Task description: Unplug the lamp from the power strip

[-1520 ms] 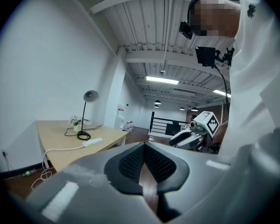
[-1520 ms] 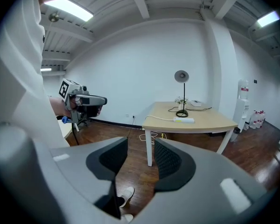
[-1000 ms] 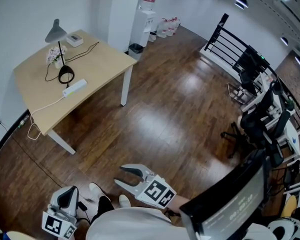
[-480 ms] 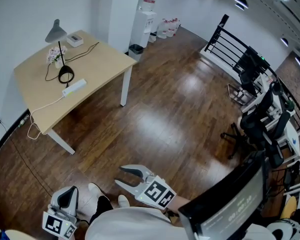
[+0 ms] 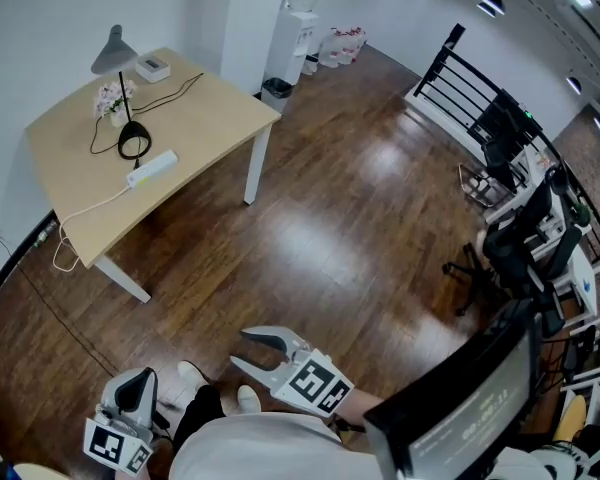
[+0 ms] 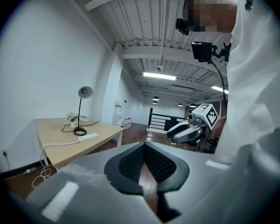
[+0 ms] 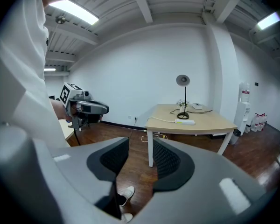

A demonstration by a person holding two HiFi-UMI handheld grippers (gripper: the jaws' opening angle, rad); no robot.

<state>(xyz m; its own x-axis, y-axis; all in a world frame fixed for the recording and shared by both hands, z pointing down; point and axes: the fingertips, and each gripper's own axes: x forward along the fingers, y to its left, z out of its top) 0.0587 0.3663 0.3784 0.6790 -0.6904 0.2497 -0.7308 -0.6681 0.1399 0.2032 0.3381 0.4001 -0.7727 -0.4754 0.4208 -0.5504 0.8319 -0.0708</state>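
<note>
The black lamp stands on the wooden table at the far left of the room. Its cord runs to the white power strip lying beside its base. Both grippers are far from the table, held low by the person's body. My right gripper has a gap between its pads; the jaws are closing with nothing between them. My left gripper has its pad tips together and holds nothing. In the right gripper view the lamp and power strip are small and distant; they are just as distant in the left gripper view, lamp and power strip.
A small flower pot and a white box share the table. The strip's white cable drops to the floor by the wall. A water dispenser and bin stand behind the table; a railing and office chairs are at the right.
The head view has shifted slightly, so the table sits a little lower in the picture. Both grippers stay in the same place near the person's body.
</note>
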